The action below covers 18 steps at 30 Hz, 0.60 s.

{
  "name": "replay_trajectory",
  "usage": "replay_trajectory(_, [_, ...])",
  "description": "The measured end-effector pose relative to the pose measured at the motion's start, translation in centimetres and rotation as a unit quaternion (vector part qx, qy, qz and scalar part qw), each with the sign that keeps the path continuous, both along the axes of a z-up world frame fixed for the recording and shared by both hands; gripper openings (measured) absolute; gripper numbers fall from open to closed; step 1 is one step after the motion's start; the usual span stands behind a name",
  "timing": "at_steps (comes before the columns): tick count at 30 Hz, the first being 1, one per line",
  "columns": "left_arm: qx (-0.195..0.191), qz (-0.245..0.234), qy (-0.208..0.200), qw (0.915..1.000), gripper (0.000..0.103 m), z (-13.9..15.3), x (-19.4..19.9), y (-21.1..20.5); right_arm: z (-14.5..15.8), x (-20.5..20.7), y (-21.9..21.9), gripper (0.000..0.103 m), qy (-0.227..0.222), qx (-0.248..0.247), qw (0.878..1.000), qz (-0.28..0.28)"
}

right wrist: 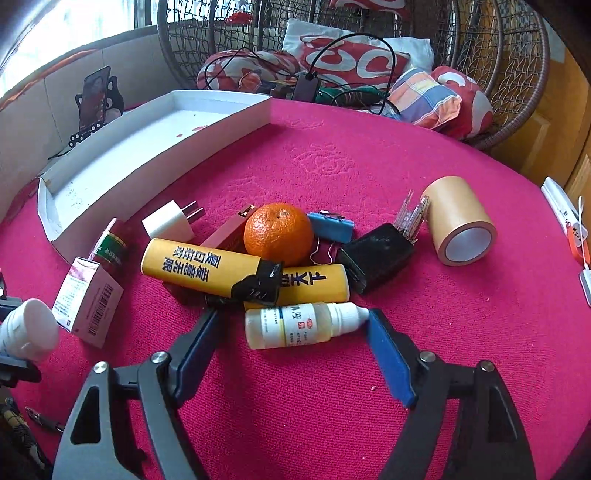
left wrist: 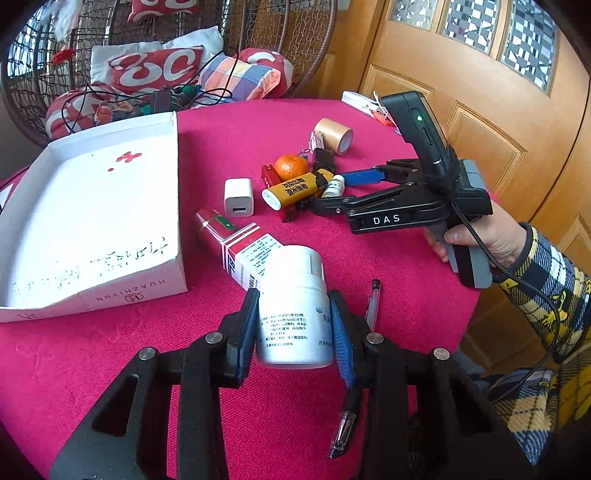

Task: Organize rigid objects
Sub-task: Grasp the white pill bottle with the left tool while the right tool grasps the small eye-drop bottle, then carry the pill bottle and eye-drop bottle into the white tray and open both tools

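Left gripper jaws clamped; right gripper jaws wide.

Bright daylight from window, soft shadows, fisheye-warped dark corners

Hidden and cut-off parts

The pen runs under the left tongs; the white tray is cropped left; the bottle label print is unreadable.

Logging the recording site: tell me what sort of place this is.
Most likely a home living area or enclosed balcony. A round table under a pink tablecloth stands beside a wicker hanging chair heaped with red patterned cushions, and a panelled wooden door with patterned glass panes is close by.
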State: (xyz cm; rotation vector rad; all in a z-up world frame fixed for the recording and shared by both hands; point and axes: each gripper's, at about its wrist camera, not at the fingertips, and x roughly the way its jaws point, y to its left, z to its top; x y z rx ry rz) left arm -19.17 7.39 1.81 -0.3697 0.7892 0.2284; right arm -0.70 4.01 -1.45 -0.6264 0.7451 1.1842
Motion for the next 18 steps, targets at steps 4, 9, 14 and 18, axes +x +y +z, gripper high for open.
replay_trajectory(4, [0.012, 0.014, -0.012, 0.9998, 0.036, 0.8, -0.6, 0.2, 0.5, 0.2, -1.1, 0.063, 0.016, 0.011, 1.0, -0.005])
replay_trajectory(9, [0.03, 0.026, -0.031, 0.9987, 0.036, 2.3, -1.1, 0.3, 3.4, -0.4, -3.5, 0.063, 0.024, 0.067, 0.997, -0.018])
replay_trajectory(14, [0.048, 0.054, -0.059, 0.9956, 0.036, 3.8, -2.1, 0.7, 8.3, -1.4, -5.7, 0.063, 0.026, 0.15, 0.988, -0.021])
replay_trajectory(18, [0.068, 0.099, -0.077, 0.9898, 0.036, 4.6, -3.3, 1.8, 11.6, -3.0, -7.0, 0.063, 0.016, 0.211, 0.977, -0.013])
